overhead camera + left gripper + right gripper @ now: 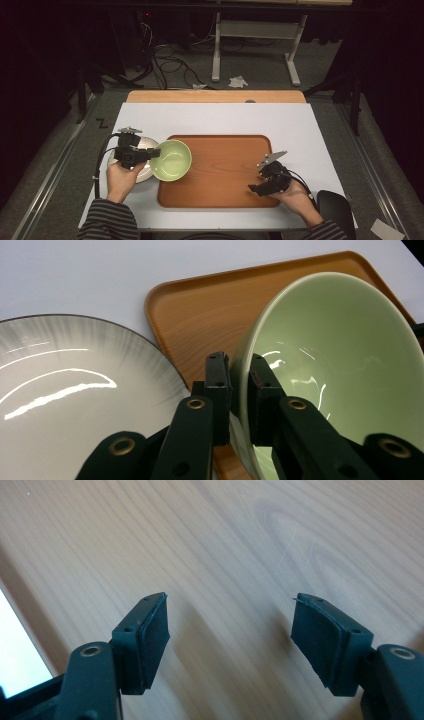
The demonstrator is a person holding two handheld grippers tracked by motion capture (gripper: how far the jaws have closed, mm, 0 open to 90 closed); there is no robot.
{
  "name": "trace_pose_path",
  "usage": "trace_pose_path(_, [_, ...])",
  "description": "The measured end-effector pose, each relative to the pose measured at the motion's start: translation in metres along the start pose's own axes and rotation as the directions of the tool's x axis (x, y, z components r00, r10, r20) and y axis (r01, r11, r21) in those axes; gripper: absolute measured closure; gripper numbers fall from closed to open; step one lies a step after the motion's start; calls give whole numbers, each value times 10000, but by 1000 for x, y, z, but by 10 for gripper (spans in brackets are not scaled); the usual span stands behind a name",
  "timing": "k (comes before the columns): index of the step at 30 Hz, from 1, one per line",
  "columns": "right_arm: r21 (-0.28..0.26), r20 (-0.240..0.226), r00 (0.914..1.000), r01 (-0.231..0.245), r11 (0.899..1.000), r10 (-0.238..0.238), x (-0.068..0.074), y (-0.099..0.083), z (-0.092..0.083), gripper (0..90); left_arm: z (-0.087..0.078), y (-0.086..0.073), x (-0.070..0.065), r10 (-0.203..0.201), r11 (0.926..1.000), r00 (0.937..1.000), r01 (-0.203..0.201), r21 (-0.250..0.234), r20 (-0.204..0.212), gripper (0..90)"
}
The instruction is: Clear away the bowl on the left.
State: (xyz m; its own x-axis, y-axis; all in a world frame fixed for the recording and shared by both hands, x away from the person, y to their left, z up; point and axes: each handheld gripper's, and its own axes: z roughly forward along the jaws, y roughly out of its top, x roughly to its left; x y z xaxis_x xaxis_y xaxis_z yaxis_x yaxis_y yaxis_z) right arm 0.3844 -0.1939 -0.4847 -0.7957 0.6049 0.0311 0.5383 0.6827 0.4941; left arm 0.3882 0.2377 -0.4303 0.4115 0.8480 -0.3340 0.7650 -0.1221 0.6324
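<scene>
- near edge of the high view: two striped sleeves [107, 220] come in from six o'clock, one hand on each tool.
- the left tool [150, 154] sits at about eight o'clock on the desk [300, 125]; its jaws are pressed together on the rim of the green bowl [172, 160], one pad inside the wall and one outside, as the left gripper view shows [239, 390].
- the green bowl [340, 370] is tilted, its open side turned up and toward the tray's middle; it hangs over the left edge of the wooden tray [225, 170], at about nine o'clock of the tray. i cannot tell whether its base touches the tray.
- just beside the bowl, at its nine o'clock, a white plate [145, 165] with a dark rim lies on the pale desk cover, partly under the left tool; in the left gripper view the plate [75, 390] is glossy with grey streaks toward its edge.
- the right tool [255, 189] is at about four o'clock, over the tray's near right corner; its jaws are spread wide with nothing between them [230, 640], the wood grain of the tray [240, 545] right under them.
- farther off, at twelve o'clock, a strip of bare wooden desktop [215, 96] runs behind the pale cover.
- beyond it, cables [170, 65] and a grey stand's legs [216, 55] rest on the dark floor.
</scene>
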Motion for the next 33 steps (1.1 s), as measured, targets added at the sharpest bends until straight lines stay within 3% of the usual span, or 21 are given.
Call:
trace_pose_path(19, [-96, -41, 9999, -104, 9999, 104, -2, 0, -1, 328, 26, 19, -35, 817, 9957, 9944, -843, 383, 666, 826])
trace_pose_path(33, [-84, -27, 9999, -121, 9999, 120, -2, 0, -1, 328, 53, 38, -58, 1365, 9858, 9857, -1450, 849, 990, 826])
